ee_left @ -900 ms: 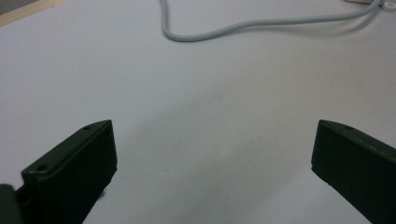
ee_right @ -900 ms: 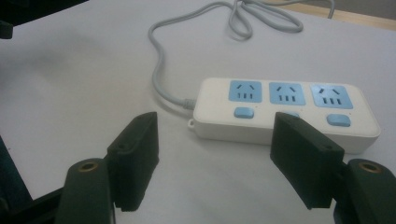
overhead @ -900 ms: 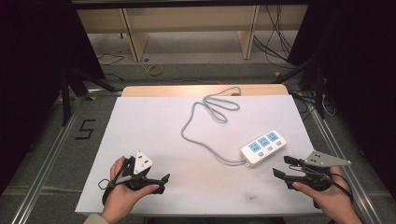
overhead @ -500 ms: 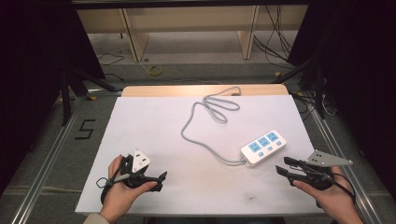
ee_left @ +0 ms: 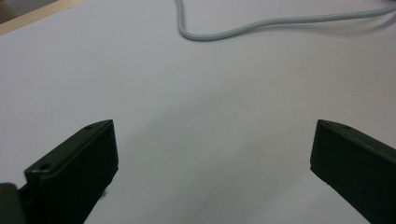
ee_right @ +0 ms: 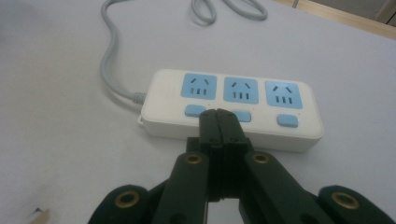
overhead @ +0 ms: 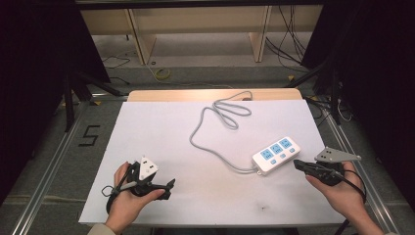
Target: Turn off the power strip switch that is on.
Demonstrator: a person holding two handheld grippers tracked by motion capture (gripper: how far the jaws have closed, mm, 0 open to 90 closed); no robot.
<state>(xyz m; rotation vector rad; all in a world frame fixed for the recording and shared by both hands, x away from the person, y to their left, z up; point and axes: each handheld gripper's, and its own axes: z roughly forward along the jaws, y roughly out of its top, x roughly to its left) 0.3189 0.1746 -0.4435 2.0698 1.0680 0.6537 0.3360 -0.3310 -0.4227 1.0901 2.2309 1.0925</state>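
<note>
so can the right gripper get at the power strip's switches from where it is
Probably yes: the right gripper, jaws shut, points at the power strip with nothing between them, its tips close to the blue switches.

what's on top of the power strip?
The power strip carries three blue sockets, each with a blue switch below. The shut right gripper points at it, and its tips cover part of the left and middle switches. Nothing is plugged in.

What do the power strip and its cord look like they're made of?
The power strip looks like smooth white moulded plastic with a slight sheen and rounded edges; its sockets and buttons are light blue plastic. Its cord appears to be grey rubbery or vinyl sheathing, bending in loose loops.
</note>
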